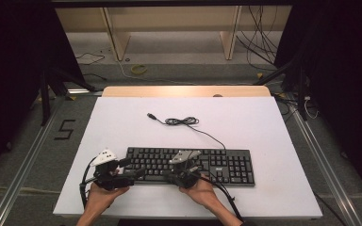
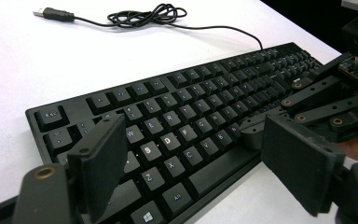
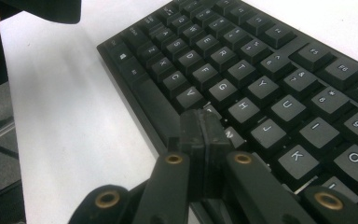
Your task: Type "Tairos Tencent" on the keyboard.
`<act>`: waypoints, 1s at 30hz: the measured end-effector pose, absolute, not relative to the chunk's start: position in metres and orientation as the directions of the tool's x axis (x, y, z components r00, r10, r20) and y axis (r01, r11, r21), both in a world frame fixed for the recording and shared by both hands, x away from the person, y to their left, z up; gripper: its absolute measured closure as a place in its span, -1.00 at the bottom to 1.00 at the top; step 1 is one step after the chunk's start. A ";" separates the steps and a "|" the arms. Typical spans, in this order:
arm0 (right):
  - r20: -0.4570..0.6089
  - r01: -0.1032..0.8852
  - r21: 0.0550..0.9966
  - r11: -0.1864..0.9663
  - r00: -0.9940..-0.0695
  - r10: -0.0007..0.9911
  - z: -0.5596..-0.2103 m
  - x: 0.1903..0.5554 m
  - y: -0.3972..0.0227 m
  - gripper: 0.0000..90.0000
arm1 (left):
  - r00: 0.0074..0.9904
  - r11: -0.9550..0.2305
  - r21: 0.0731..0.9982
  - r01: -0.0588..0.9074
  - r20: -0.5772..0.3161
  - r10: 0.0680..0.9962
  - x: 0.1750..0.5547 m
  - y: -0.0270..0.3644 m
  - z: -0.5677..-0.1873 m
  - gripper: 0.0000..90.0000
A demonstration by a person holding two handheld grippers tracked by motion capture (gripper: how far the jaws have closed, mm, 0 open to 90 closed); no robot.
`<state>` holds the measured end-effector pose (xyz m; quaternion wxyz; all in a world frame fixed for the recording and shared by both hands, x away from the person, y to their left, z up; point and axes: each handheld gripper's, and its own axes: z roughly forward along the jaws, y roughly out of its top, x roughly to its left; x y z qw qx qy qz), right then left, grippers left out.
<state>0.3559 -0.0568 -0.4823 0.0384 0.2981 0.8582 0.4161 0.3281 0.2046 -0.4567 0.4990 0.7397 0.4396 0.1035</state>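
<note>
A black keyboard [image 1: 202, 165] lies near the front of the white table, seen close up in both gripper views [image 2: 191, 116] [image 3: 261, 84]. Its thin cable [image 1: 184, 121] runs back to a loose coil [image 2: 144, 13] and a USB plug [image 2: 51, 13]. My left gripper [image 1: 133, 173] is at the keyboard's left front corner. Its jaws stand open [image 2: 200, 168], one over the left-hand keys, the other off the front edge, with nothing pressed between them. My right gripper [image 1: 168, 177] is shut [image 3: 203, 133], empty, with its tip at the front edge by the space bar [image 2: 251, 137].
The white tabletop [image 1: 264, 127] has bare room behind and to the right of the keyboard. A wooden strip [image 1: 184, 91] borders its far edge. Beyond it are floor cables and a wooden frame. Metal rails run along both sides of the table.
</note>
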 end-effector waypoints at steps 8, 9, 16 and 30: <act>0.171 0.483 0.727 0.488 -0.816 0.553 -0.486 0.355 -0.055 1.00 | 0.591 -0.114 0.828 0.548 -0.287 0.754 0.329 0.205 -0.457 -0.50; 0.168 0.483 0.725 0.491 -0.816 0.553 -0.485 0.355 -0.055 1.00 | 0.590 -0.114 0.828 0.549 -0.287 0.755 0.329 0.205 -0.457 -0.50; 0.179 0.491 0.723 0.486 -0.813 0.555 -0.485 0.355 -0.056 1.00 | 0.589 -0.115 0.828 0.548 -0.286 0.756 0.329 0.205 -0.457 -0.50; 0.215 0.490 0.760 0.426 -0.809 0.547 -0.473 0.355 -0.064 0.88 | 0.584 -0.111 0.829 0.547 -0.284 0.761 0.330 0.207 -0.458 -0.50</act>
